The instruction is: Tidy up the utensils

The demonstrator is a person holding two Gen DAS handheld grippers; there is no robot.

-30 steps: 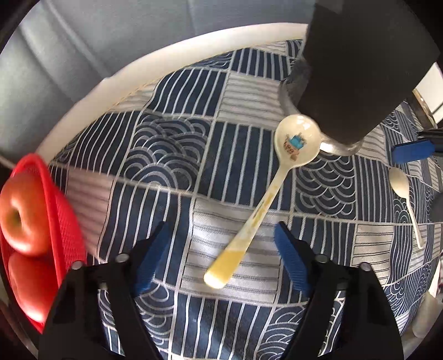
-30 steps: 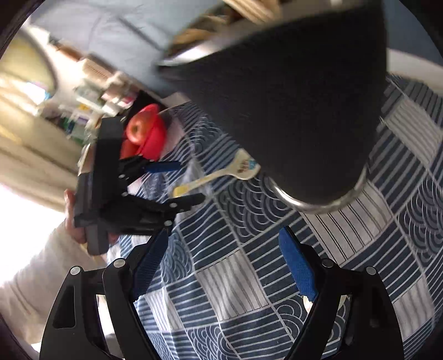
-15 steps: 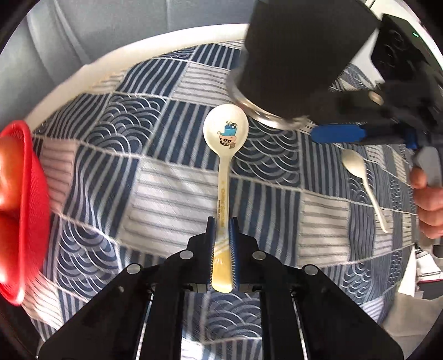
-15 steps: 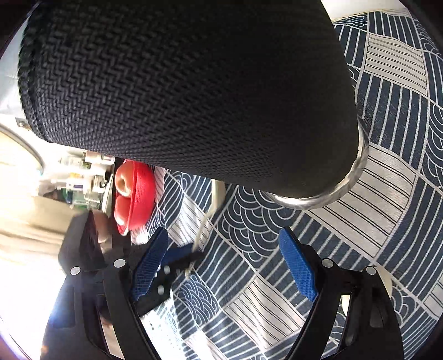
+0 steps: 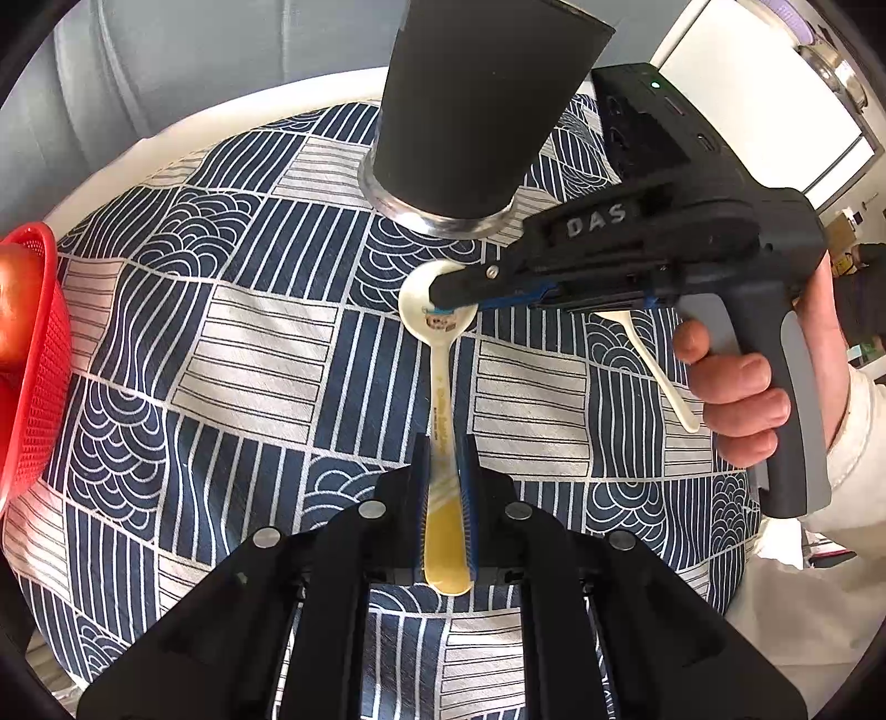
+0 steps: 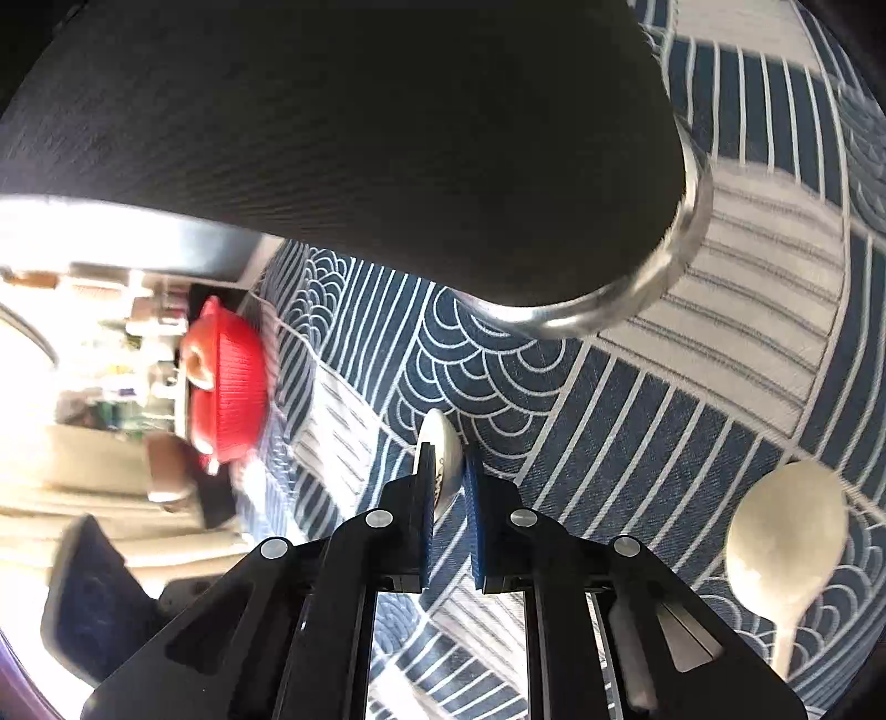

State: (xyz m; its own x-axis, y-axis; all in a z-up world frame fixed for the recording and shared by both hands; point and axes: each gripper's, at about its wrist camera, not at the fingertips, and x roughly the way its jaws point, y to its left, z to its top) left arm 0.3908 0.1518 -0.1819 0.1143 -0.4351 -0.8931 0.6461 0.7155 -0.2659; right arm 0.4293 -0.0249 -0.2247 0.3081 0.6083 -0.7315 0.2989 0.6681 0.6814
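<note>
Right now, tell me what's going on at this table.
A person is sorting spoons with a handheld gripper in each hand. The left gripper is shut on the yellow handle of the cartoon spoon. The right gripper has just closed on that same spoon's bowl, so both ends are pinched at once. A plain white spoon lies loose on the patterned cloth, and the black mesh holder stands just beyond. A red basket of fruit sits off to the side.

White round table [image 5: 183, 130] under a blue-and-white patterned cloth [image 5: 266, 354]. Grey upholstered seat [image 5: 210, 50] behind it. Bright window [image 5: 775, 127] at upper right, strong daylight. Cluttered shelves [image 6: 138, 332], blurred, past the table edge.
</note>
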